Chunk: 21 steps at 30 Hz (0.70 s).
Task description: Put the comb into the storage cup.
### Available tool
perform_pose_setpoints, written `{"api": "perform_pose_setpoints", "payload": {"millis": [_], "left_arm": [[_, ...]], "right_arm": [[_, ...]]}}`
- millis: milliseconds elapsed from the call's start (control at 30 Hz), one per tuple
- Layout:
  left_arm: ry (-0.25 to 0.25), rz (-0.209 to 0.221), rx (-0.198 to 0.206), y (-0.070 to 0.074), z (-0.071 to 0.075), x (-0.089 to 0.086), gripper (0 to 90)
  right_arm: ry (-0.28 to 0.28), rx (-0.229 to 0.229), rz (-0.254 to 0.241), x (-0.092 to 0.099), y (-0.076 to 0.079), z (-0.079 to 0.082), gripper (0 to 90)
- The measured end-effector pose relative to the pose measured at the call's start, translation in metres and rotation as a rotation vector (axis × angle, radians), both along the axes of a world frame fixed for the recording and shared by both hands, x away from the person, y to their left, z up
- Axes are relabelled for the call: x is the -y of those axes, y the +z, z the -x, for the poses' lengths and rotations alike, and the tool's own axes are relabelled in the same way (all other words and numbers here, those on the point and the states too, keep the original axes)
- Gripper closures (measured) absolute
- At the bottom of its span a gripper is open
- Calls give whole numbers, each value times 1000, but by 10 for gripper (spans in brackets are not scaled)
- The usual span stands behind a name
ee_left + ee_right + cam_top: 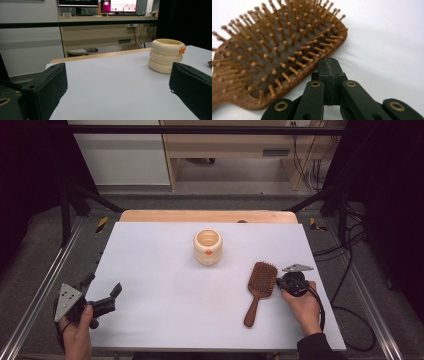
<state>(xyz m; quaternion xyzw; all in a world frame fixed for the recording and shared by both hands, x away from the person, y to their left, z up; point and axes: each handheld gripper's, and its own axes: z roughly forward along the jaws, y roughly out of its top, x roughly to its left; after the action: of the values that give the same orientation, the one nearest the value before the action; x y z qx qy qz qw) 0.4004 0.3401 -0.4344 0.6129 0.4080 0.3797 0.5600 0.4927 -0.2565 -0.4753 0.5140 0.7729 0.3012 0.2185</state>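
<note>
1. The right gripper, black and two-jawed with a grey three-cornered plate on top, lies in the person's right hand at the right side of the table. In the right gripper view its jaws are pressed flat together with nothing between them, and their closed tip sits just beside the rim of the brush head, touching it or very nearly so.

2. The left gripper, also black with a grey plate, is held in the person's left hand at the near left corner of the table. Its jaws stand wide apart and hold nothing; in the left gripper view the bare sheet shows between them.

3. The brown wooden paddle hairbrush lies flat, bristles up, on the right half of the table. Its head points away from the person, just left of the right gripper, and its handle runs back toward the near edge. Close up, the brush shows rows of wooden pins with rounded tips.

4. The cream-coloured ringed cup, with a small orange mark on its side, stands upright near the middle of the table toward the far edge, well apart from both grippers. From the left gripper view the cup appears as three stacked rings, open at the top.

5. The white sheet-covered table carries everything; a strip of pale wood shows along its far edge.
</note>
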Motion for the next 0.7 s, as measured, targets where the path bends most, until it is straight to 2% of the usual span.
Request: {"api": "perform_pose_setpoints", "payload": {"millis": [400,700], "left_arm": [[-1,0,1,0,0,0,19],[-1,1,1,0,0,0,19]], "right_arm": [[45,-22,30,-5,3,-16,900],[80,-15,49,-10,4,-24,900]]}}
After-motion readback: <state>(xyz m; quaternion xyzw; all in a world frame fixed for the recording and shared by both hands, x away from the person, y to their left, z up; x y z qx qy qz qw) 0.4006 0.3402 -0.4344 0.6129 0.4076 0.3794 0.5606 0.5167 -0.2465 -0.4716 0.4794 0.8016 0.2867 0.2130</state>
